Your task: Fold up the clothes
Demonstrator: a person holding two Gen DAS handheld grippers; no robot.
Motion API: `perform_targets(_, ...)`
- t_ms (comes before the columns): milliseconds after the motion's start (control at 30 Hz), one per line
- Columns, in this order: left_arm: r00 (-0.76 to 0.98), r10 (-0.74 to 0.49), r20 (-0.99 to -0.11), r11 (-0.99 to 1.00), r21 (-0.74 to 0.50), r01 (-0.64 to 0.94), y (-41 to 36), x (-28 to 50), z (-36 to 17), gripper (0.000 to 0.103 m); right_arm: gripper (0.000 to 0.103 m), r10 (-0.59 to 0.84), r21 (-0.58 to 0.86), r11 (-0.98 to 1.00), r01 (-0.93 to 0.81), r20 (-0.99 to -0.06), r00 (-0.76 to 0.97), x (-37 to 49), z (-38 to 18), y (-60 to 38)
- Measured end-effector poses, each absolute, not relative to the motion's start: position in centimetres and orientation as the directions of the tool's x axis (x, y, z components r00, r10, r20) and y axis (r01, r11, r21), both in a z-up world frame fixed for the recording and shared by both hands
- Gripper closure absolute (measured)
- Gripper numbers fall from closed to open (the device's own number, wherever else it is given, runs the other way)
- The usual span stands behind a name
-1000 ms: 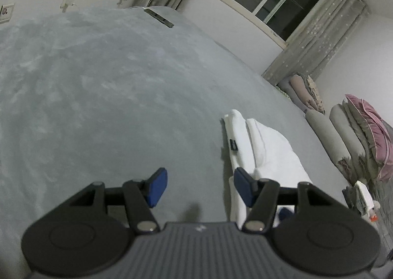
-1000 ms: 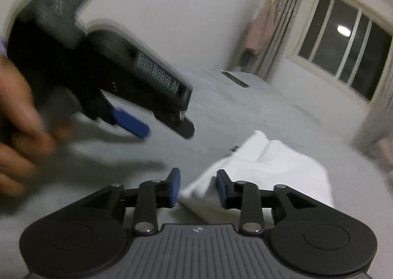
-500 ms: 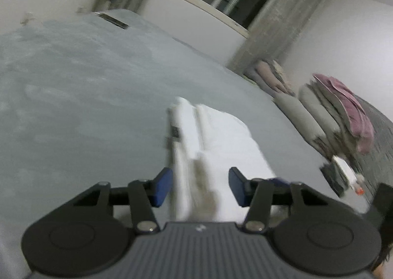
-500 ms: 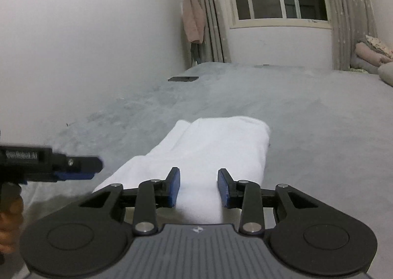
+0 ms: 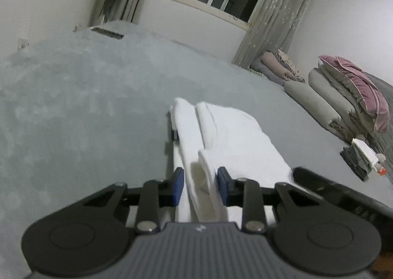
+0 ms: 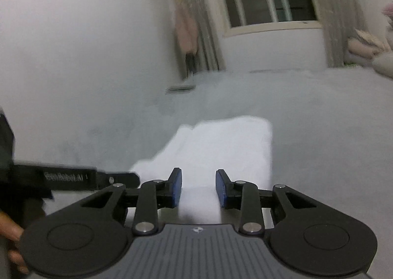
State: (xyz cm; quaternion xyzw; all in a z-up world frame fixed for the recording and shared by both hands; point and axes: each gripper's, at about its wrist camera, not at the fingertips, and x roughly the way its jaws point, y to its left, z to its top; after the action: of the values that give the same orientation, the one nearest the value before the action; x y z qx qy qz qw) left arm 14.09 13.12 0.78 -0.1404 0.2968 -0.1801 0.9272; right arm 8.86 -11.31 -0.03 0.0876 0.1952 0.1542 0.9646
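A white folded garment point(image 5: 235, 136) lies on the grey bed cover point(image 5: 73, 107), with a small dark tag on its left edge. My left gripper point(image 5: 199, 187) is at the garment's near left edge. Its jaws are closing, and a raised fold of the cloth stands between the blue pads point(image 5: 177, 188). My right gripper point(image 6: 198, 189) sits low over the near end of the same garment point(image 6: 221, 146). Its jaws are closing slightly, with a clear gap between them and white cloth below. The left gripper's black body point(image 6: 73, 178) shows at the left of the right wrist view.
Rolled grey and pink bedding point(image 5: 343, 97) is stacked along the right. A small pile of grey and white items point(image 5: 363, 156) lies near it. A flat dark object point(image 5: 106, 31) rests at the bed's far corner, below the curtains and window. A hand point(image 6: 9, 242) holds the left gripper.
The left gripper has shifted from beside the garment onto its near left edge, and its jaws have narrowed around a fold. The right gripper has rolled level and come in over the garment's near end.
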Motion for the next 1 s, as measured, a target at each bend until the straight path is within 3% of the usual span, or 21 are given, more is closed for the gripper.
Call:
perform_targets(200,0.741,-0.44,-0.506,0.891,-0.351,0.29,12.1,13.8,0.5,0.077,0.071,0.31,0.265,0.94,-0.215,-0.401,0.862,9.0,-0.4,-14.0)
perform_targets(367,0.729,-0.442,-0.523,0.892,-0.342,0.296,11.6,14.2,-0.5,0.076,0.069,0.246,0.127,0.969,-0.211,-0.454,0.856,8.7,-1.0,-11.5)
perform_targets(433,0.731,-0.435,-0.526,0.896,-0.334,0.293,11.5,14.4,-0.6,0.083,0.069,0.226,0.09,0.974,-0.208,-0.467,0.855,8.8,-1.0,-10.9)
perform_targets(567,0.746,-0.421,-0.515,0.901,-0.329,0.282,11.3,14.6,-0.2,0.096,0.069,0.222,0.079,0.975,-0.209,-0.453,0.863,8.9,-1.1,-10.7)
perform_targets(733,0.778,-0.392,-0.491,0.915,-0.299,0.272,11.1,14.5,1.2,0.098,0.069,0.292,0.225,0.95,-0.215,-0.406,0.866,9.2,-0.9,-12.6)
perform_targets(867,0.814,-0.354,-0.461,0.931,-0.258,0.258,11.2,14.3,2.4,0.098,0.069,0.302,0.223,0.947,-0.229,-0.387,0.871,8.8,-0.5,-12.1)
perform_targets(1000,0.778,-0.32,-0.541,0.944,-0.251,0.215,11.0,15.2,0.0,0.097,0.068,0.285,0.169,0.957,-0.235,-0.41,0.866,8.7,-0.6,-10.8)
